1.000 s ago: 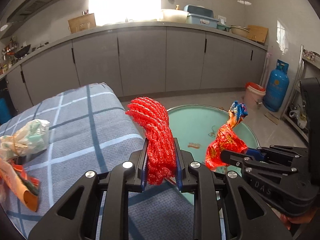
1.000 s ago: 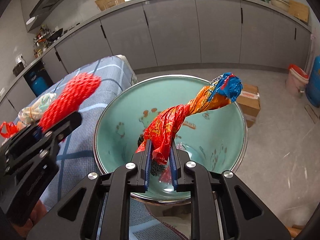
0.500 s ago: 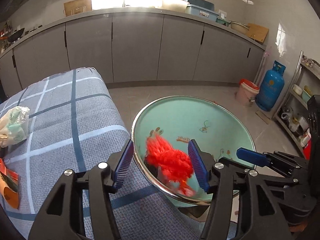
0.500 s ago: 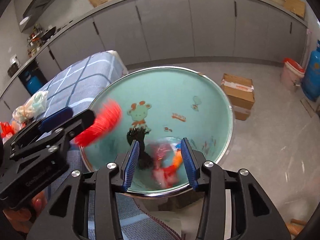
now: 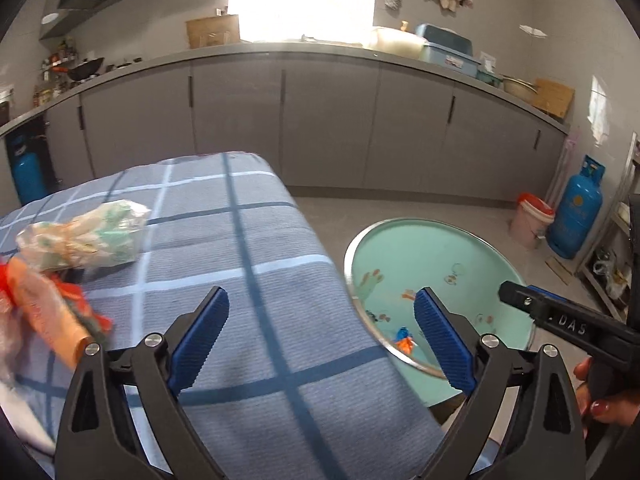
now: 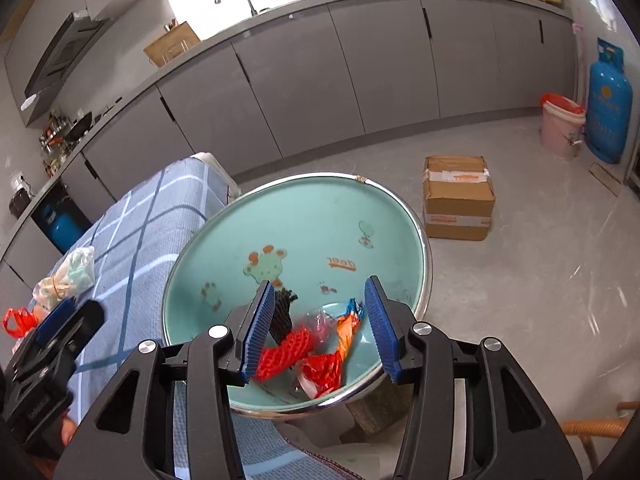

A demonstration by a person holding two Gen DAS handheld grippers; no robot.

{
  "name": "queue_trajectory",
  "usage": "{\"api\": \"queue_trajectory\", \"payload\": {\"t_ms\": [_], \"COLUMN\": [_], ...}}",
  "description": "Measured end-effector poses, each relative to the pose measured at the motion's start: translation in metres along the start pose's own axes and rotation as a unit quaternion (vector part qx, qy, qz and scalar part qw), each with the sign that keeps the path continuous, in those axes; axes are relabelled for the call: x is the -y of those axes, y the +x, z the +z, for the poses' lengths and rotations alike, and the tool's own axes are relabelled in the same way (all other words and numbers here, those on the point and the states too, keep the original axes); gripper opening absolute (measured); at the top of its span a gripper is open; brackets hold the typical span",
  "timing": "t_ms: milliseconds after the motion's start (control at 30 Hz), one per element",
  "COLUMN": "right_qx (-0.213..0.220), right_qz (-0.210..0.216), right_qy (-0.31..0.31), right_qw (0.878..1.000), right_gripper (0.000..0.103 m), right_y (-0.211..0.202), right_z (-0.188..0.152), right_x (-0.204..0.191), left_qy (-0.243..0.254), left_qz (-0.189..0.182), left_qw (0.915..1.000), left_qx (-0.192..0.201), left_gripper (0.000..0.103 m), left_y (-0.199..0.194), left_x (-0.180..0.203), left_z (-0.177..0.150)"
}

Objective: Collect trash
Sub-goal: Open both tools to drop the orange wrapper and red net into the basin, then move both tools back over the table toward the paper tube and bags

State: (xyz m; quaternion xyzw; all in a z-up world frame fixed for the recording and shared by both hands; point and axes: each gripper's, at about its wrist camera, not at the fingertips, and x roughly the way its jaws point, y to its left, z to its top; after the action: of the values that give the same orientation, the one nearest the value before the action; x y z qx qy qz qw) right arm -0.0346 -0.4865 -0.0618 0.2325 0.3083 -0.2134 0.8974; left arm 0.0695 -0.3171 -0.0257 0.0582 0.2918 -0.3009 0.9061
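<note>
A teal basin stands beside the table's right edge. In it lie the red foam net, a red-orange snack wrapper and a black net. My right gripper is open and empty above the basin. My left gripper is open and empty over the blue checked tablecloth. A crumpled pale plastic bag and an orange-red wrapper lie on the cloth at the left. The right gripper also shows in the left wrist view.
A cardboard box, a pink bucket and a blue gas cylinder stand on the floor past the basin. Grey cabinets line the far wall. A metal rack is at the right.
Both grippers opened and dropped the red foam net and the snack wrapper into the basin. My left gripper has since swung left over the table, its jaws wider.
</note>
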Motion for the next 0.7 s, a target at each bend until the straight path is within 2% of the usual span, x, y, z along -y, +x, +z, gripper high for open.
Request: {"api": "queue_trajectory", "payload": {"t_ms": [300, 700], "right_qx": [0.025, 0.036], "right_qz": [0.023, 0.064], "right_qy": [-0.012, -0.087], "right_qw": [0.999, 0.994], "right_gripper": [0.050, 0.056], "right_y": [-0.010, -0.013], "right_z": [0.001, -0.005], "right_x": [-0.028, -0.096], "left_qy": [-0.036, -0.078], "left_qz": [0.057, 0.115], "left_qw": [0.9974, 0.9889], "left_qx": [0.024, 0.054], "left_gripper": [0.094, 0.094], "left_y": [-0.049, -0.109], "left_x": [-0.052, -0.125], "left_z": [-0.014, -0.029]}}
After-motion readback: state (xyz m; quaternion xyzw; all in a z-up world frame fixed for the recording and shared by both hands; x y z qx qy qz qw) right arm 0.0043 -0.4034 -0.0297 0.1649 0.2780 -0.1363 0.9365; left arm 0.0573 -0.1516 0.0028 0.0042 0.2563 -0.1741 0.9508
